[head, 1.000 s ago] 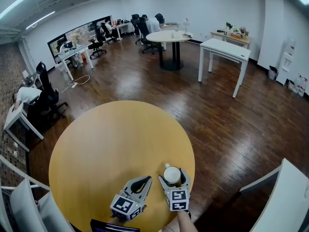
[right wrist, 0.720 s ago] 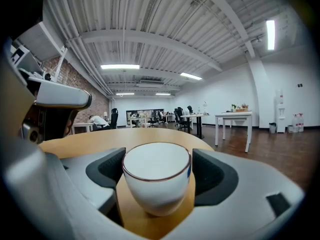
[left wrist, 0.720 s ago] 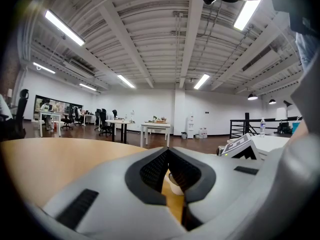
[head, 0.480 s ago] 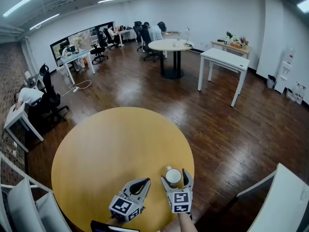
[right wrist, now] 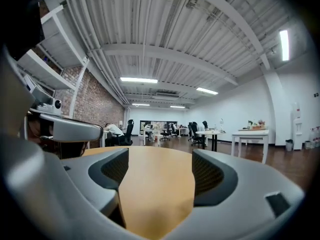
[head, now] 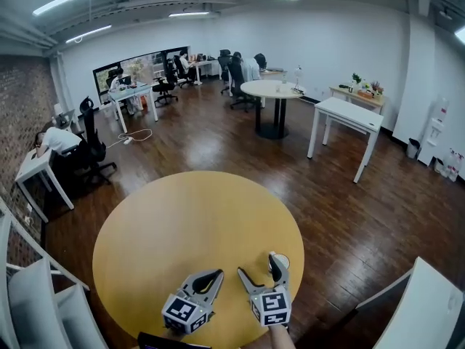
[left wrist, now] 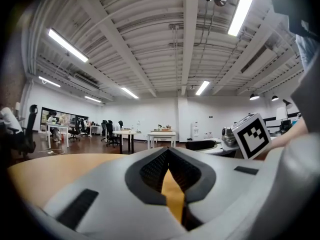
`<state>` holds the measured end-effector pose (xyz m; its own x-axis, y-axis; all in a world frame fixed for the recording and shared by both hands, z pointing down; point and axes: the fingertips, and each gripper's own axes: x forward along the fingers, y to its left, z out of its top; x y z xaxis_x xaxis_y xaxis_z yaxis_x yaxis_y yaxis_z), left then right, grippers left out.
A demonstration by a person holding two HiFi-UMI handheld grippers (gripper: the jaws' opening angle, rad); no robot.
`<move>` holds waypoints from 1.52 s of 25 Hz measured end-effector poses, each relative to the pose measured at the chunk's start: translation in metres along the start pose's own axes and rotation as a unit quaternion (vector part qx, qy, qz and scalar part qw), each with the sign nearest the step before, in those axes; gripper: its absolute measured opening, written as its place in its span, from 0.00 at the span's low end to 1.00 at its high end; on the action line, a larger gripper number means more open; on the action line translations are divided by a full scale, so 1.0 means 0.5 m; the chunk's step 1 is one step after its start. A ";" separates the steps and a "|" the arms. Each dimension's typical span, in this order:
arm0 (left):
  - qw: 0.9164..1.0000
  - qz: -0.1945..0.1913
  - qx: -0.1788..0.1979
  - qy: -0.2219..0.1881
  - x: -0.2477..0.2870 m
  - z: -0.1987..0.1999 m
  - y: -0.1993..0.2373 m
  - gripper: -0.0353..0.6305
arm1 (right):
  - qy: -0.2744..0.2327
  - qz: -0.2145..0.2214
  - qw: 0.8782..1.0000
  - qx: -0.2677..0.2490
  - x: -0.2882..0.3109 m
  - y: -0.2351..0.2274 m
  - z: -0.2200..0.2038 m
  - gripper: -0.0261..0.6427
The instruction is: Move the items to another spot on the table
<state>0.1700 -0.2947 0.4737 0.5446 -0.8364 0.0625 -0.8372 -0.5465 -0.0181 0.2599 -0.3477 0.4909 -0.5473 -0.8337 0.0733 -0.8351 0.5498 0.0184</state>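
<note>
Counter: round with a yellow top (head: 182, 224); both claws hang low over its near edge, side by side.
Left claw: (head: 216, 274) lies almost flat and points away and a little to the right. Its jaws are pressed together at the tips and grip nothing.
Right claw: (head: 257, 265) points away from the person, with a hand (head: 272, 338) at its back end. Its jaws stand wide apart and are closing, with only bare counter between them.
Marker cubes: one rides on each claw, with black-and-white square patterns facing up.
White cup: (head: 283, 261) stands near the counter's right edge, just outside the right claw's right finger, which hides part of it. I cannot tell whether they touch. Its mouth faces up and its long axis is upright.
</note>
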 end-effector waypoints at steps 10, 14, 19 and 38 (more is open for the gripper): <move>0.998 0.043 0.020 -0.028 -0.230 0.053 0.095 0.06 | -0.049 0.113 0.992 -0.027 -0.030 0.318 0.136 0.23; 0.997 0.060 0.019 -0.034 -0.331 0.064 0.126 0.06 | -0.075 0.140 0.987 -0.005 -0.052 0.424 0.174 0.16; 0.996 0.071 0.031 -0.039 -0.432 0.059 0.146 0.06 | -0.066 0.199 0.978 -0.001 -0.092 0.557 0.193 0.04; 0.996 0.074 0.041 -0.036 -0.586 0.112 0.110 0.06 | -0.061 0.223 0.973 0.014 -0.163 0.723 0.196 0.04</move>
<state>-0.0328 -0.0817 0.3984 0.4198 -0.9074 -0.0185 -0.9034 -0.4158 -0.1044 -0.0031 -0.0861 0.3937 -0.8569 -0.5130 -0.0514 -0.5129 0.8583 -0.0152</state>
